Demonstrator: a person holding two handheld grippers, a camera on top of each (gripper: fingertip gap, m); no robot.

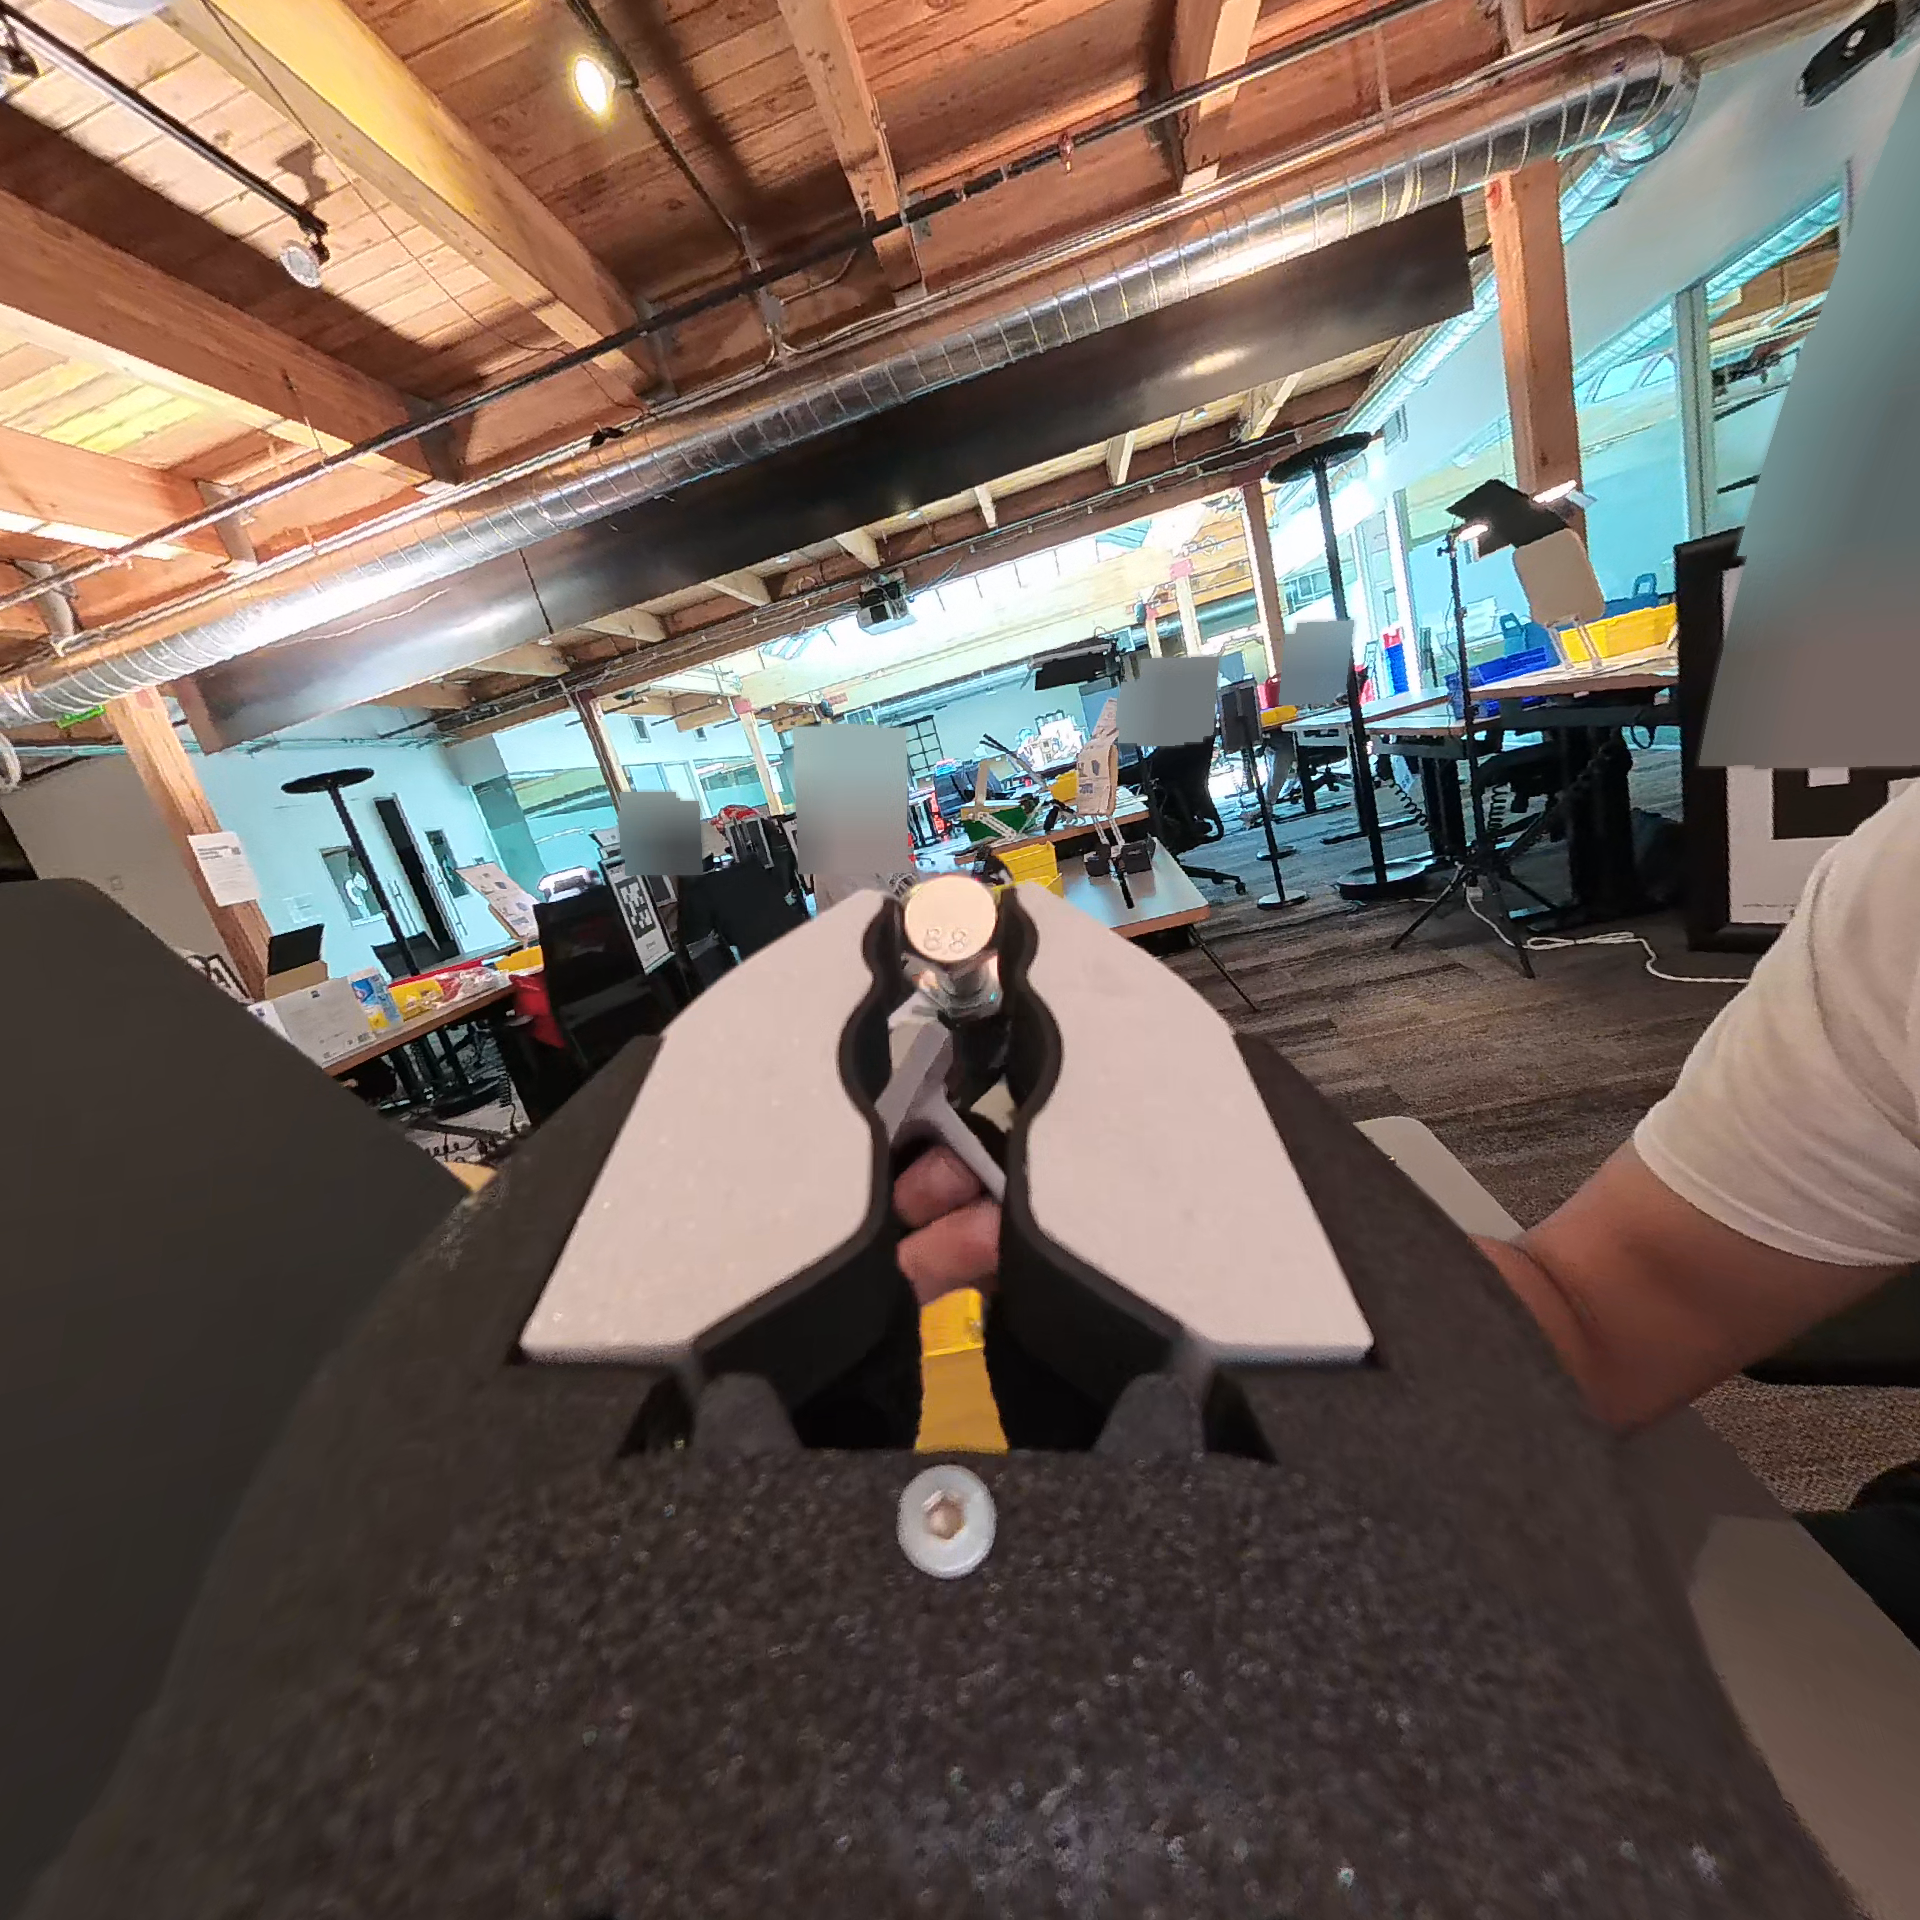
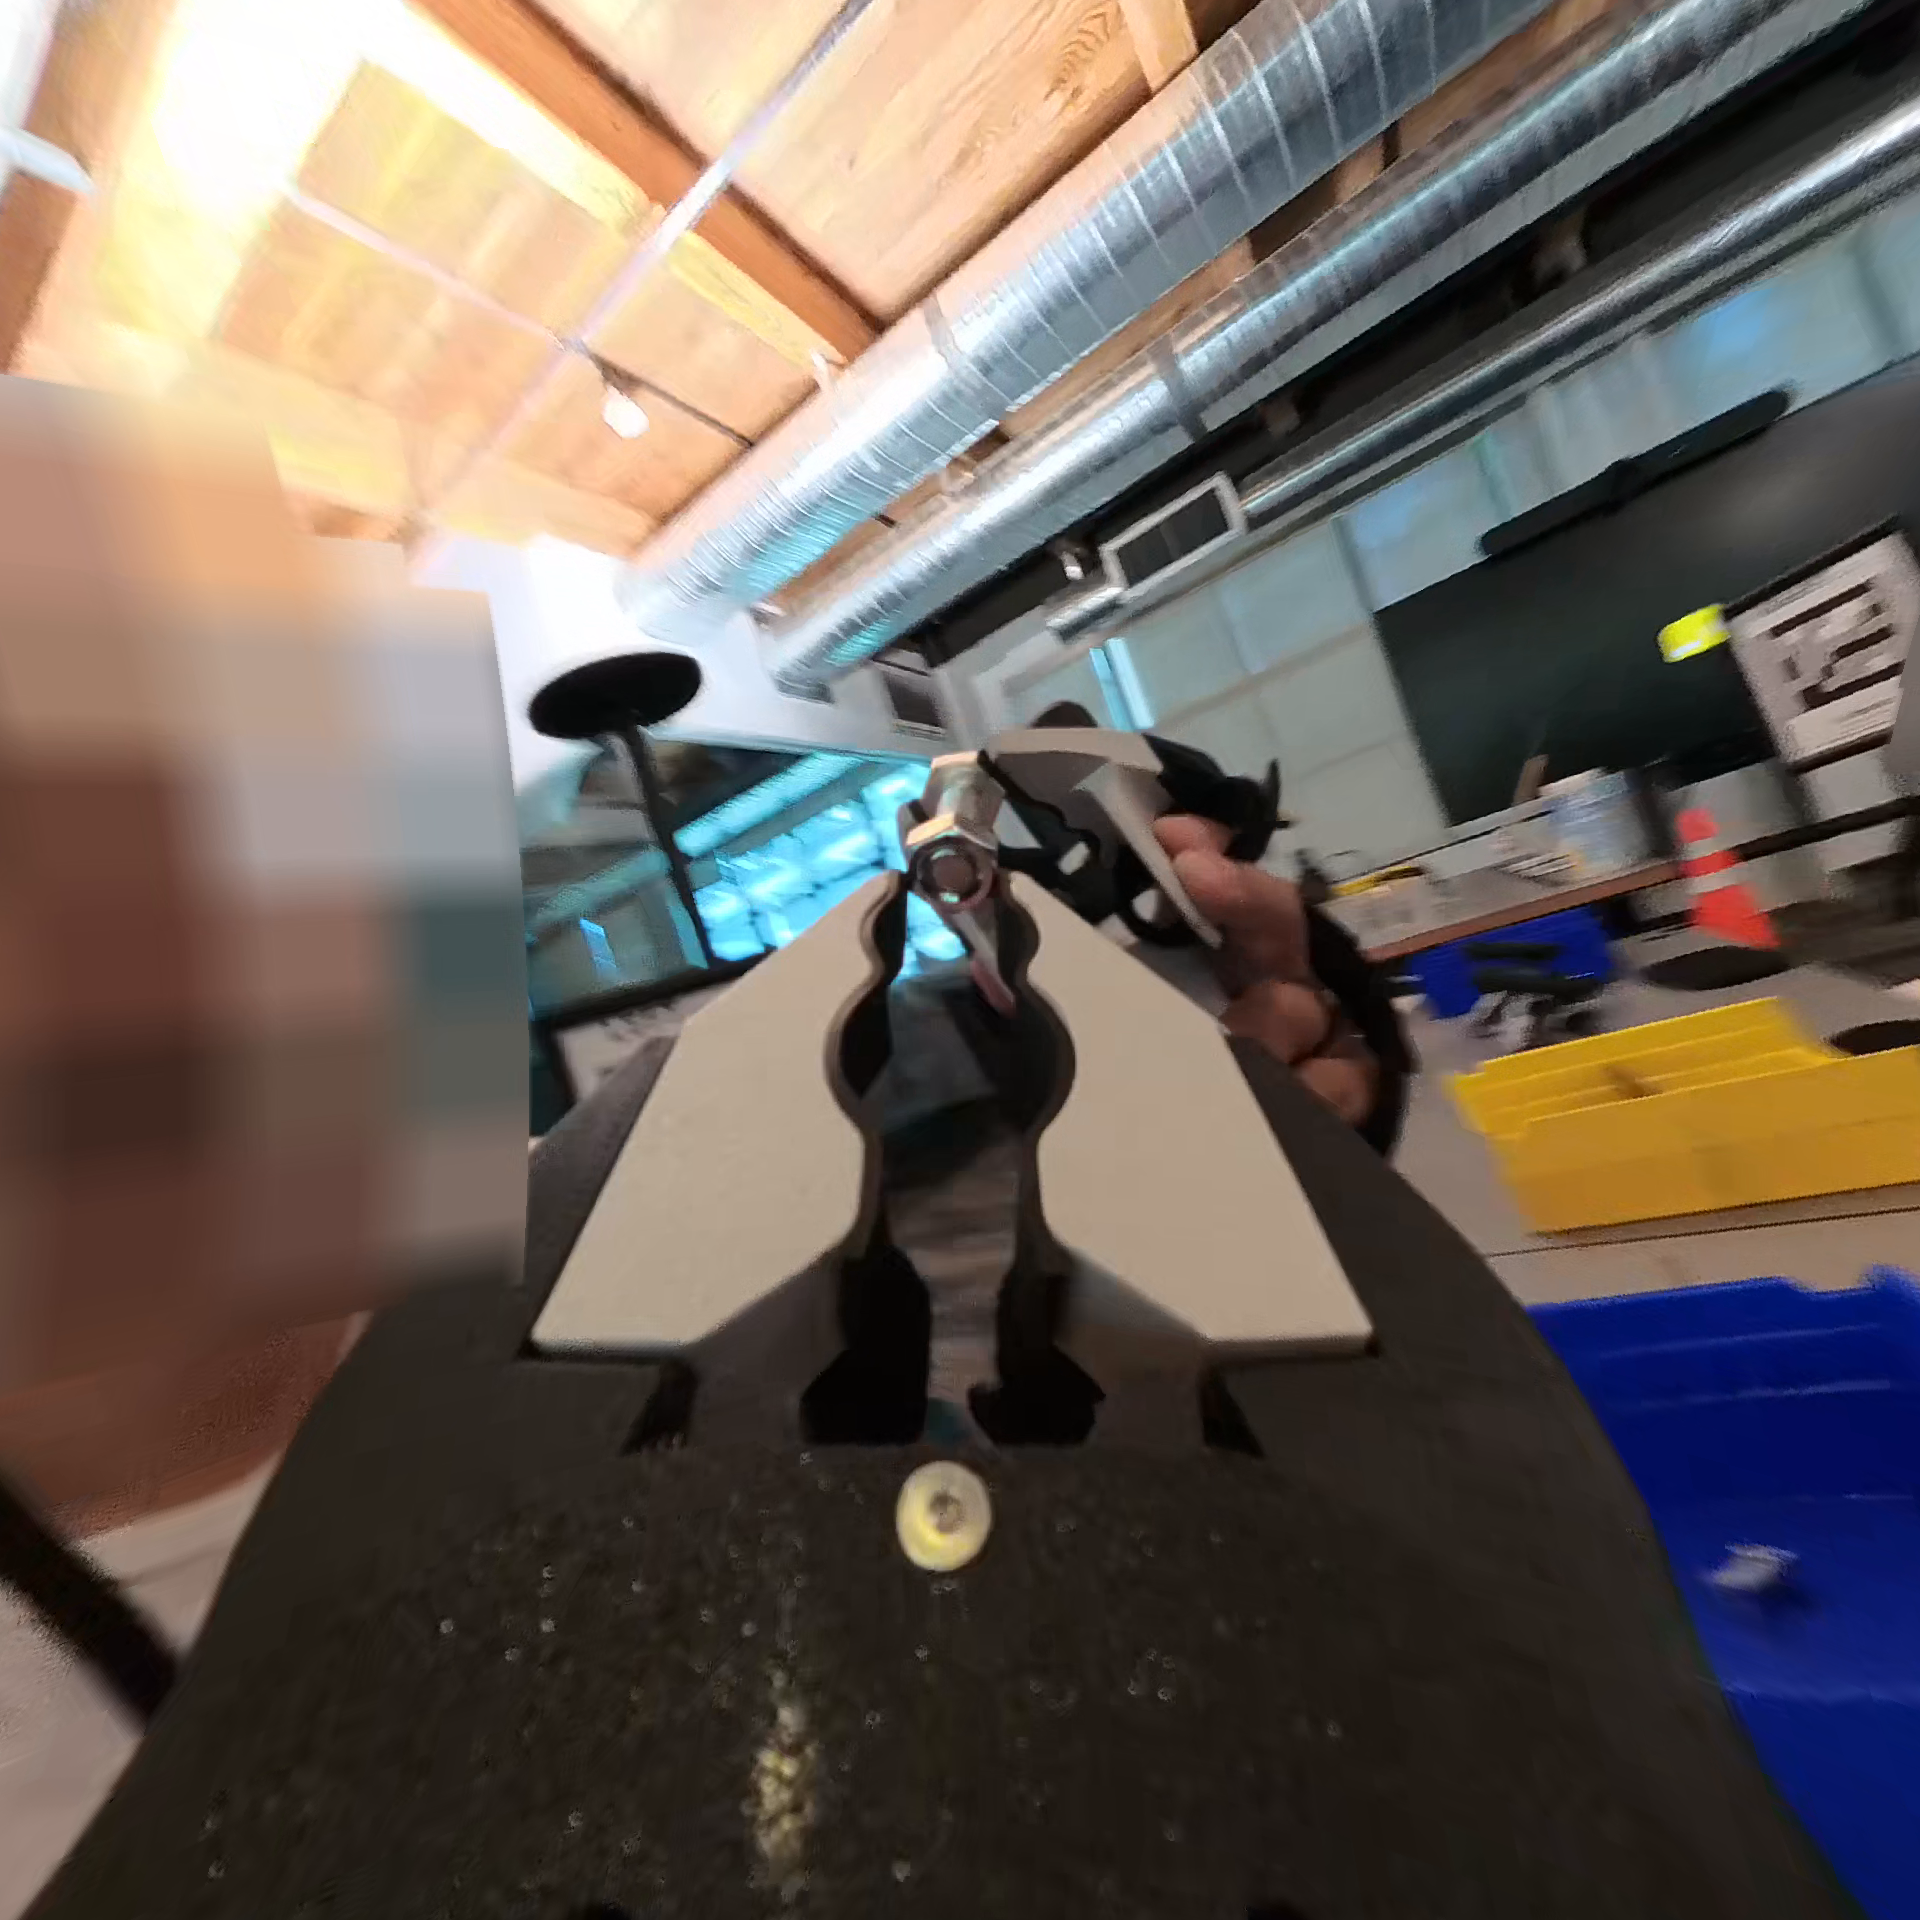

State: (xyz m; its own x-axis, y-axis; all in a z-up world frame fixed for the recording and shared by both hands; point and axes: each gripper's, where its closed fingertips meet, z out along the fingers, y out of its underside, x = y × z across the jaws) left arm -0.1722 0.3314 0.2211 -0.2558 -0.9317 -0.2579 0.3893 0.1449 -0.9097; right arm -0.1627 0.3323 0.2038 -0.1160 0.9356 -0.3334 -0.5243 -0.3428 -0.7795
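Left tool [image 1: 951,935], centre frame: clenched on bolt [image 1: 948,928]. Right tool [image 2: 951,888]: gripping nut [image 2: 948,871] on that bolt. Risk: misaligned tools cross-threading.

I hold a shiny steel hex bolt [image 1: 948,928] between my left gripper [image 1: 951,935] tips, its flat round-looking head facing me. A hex nut [image 2: 948,871] sits on its threaded end — pinched at the tips of my right gripper [image 2: 951,883]. A flat grey metal bracket [image 2: 982,951] hangs on the bolt, slanting downward.
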